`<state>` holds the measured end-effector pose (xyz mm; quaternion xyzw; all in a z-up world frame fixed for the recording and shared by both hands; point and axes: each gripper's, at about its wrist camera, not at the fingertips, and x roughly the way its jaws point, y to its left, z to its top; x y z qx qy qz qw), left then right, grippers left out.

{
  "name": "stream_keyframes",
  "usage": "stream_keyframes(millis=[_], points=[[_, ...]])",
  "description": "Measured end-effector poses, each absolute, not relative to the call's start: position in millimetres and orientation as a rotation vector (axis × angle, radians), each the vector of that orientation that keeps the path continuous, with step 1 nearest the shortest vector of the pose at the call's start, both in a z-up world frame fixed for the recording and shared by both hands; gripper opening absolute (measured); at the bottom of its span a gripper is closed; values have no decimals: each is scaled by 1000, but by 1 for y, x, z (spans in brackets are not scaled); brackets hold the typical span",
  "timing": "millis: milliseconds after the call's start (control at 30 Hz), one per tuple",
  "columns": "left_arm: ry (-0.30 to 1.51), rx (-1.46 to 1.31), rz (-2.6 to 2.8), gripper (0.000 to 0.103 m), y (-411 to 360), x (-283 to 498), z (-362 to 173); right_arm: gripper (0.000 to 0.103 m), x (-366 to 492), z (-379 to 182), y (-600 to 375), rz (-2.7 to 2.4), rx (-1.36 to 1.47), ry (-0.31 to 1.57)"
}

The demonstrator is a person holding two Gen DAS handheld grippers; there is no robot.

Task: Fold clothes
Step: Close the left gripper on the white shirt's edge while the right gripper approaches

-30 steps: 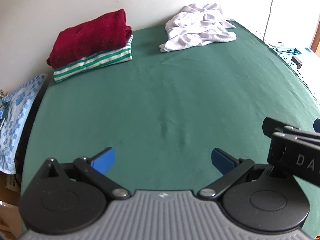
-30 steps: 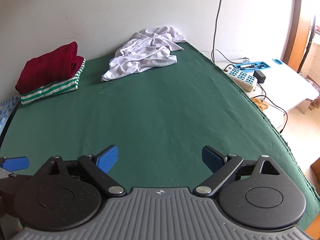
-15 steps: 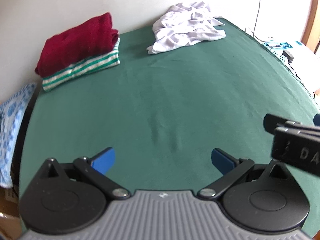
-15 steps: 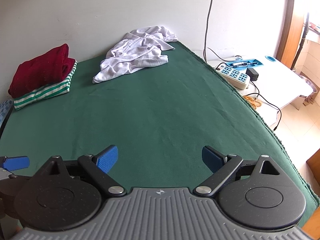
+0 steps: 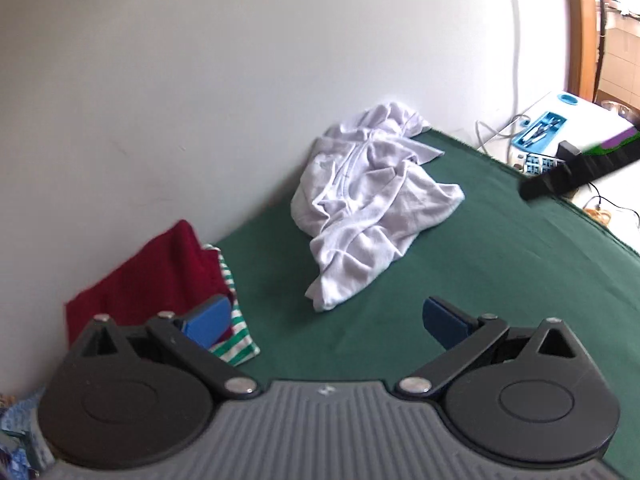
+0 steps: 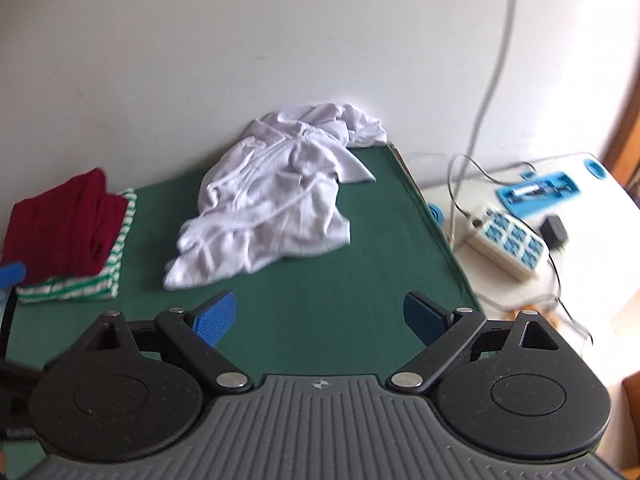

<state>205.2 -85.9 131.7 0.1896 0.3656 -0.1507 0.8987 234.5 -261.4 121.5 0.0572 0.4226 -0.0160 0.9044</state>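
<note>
A crumpled white garment (image 5: 368, 204) lies at the far end of the green table (image 5: 500, 264) against the wall; it also shows in the right wrist view (image 6: 276, 200). My left gripper (image 5: 324, 320) is open and empty, just short of the garment's near corner. My right gripper (image 6: 320, 314) is open and empty, a little short of the garment's near edge. A folded red garment (image 6: 60, 224) rests on a folded green-and-white striped one (image 6: 80, 284) at the far left; the stack shows in the left wrist view too (image 5: 160, 280).
The white wall (image 6: 280, 40) stands right behind the table. To the right a white side table (image 6: 580, 240) holds a power strip (image 6: 508, 240), a blue tray (image 6: 536, 192) and cables. A blue-patterned cloth (image 5: 16, 432) lies at the left edge.
Both grippers have moved forward across the table toward the white garment, which now looks much larger and nearer. Both stay open and empty.
</note>
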Motion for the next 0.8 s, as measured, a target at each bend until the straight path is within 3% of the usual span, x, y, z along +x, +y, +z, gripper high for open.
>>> stream_keyframes(millis=[267, 567, 633, 667, 800], points=[[912, 235, -281, 102, -101, 276, 78, 89, 371, 62, -284, -16, 121, 978], [1008, 277, -180, 97, -122, 322, 20, 77, 404, 3, -282, 61, 133, 1034], [1021, 277, -170, 90, -123, 331, 12, 57, 404, -1, -283, 74, 129, 1009], [1026, 279, -164, 88, -123, 336, 8, 52, 404, -2, -284, 87, 136, 1000], [1018, 196, -184, 84, -116, 352, 5, 49, 400, -4, -288, 108, 125, 929]])
